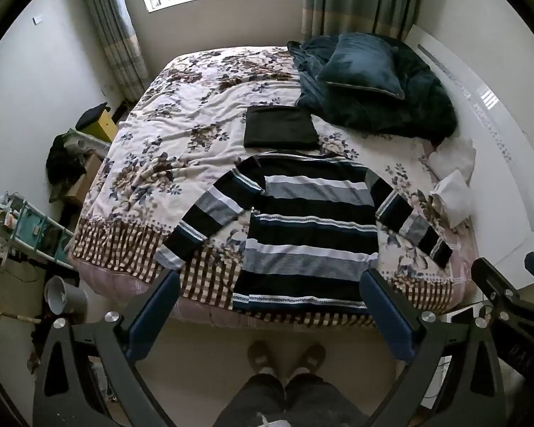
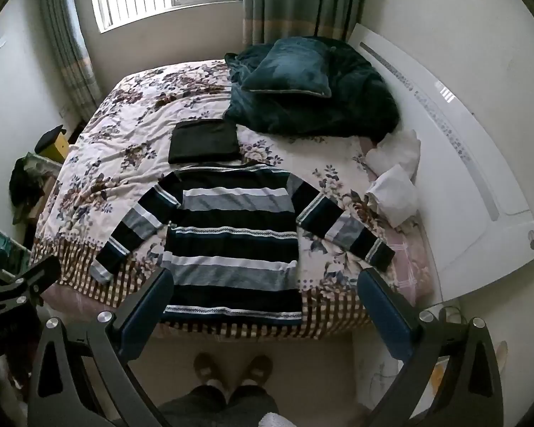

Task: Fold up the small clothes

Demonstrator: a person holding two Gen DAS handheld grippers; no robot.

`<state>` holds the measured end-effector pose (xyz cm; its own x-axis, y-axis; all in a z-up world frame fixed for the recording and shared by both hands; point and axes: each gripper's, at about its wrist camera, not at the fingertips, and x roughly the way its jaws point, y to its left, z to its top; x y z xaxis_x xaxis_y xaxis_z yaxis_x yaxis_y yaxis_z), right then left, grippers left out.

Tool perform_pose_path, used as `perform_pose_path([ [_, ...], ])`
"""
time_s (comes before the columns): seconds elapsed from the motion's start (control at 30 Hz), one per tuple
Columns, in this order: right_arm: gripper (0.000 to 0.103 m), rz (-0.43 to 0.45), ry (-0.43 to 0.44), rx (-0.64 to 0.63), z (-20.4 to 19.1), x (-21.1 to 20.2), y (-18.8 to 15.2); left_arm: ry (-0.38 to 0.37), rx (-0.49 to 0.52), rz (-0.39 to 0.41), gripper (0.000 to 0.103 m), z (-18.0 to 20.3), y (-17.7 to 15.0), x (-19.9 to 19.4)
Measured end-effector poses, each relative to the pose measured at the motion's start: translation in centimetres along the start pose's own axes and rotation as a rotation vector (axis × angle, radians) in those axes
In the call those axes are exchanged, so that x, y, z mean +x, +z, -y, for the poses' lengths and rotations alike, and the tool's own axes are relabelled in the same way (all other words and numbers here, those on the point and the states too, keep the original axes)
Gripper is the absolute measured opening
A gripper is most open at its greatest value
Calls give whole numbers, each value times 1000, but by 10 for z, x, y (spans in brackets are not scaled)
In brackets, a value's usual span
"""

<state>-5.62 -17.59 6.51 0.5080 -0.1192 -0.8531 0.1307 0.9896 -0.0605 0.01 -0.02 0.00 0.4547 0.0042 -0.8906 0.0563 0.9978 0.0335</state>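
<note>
Starting nearest, the left gripper [image 1: 268, 306] and the right gripper [image 2: 263, 302] both hang above the foot of the bed [image 1: 131, 249], jaws spread wide and holding nothing. Just past them the striped sweater [image 1: 309, 227] lies flat on the floral bedspread, hem toward the person, neck away, both sleeves angled outward and down. It seems unfolded so far, so the step in hand is likely the first fold.

To do it well, each gripper should take one layer pair cleanly: pinch a sleeve cuff, or the shoulder and hem on one side, and carry it across the body so the edge lands parallel to the side seam. The knit looks soft and will sag, so lift low and lay it down without dragging the body out of square.

Beyond the collar sits a folded dark garment [image 1: 280, 127], touching or nearly so; the view is too warped to tell. Farther back lie a teal pillow [image 1: 363, 64] and blanket.
</note>
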Motion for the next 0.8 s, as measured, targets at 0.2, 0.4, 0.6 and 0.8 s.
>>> perform_pose_path([
  [0.2,103,-1,2,2,0,-1,1,-2,0,5,103,1,0,0],
  [0.4,103,-1,1,2,1,-2,2,-6,-4,7,103,1,1,0],
  [0.6,103,1,1,2,-6,-4,6,-5,0,11,103,3,2,4],
  [0.8,103,3,4,8,-7,-8,5,-4,-3,13,103,-2,1,0],
])
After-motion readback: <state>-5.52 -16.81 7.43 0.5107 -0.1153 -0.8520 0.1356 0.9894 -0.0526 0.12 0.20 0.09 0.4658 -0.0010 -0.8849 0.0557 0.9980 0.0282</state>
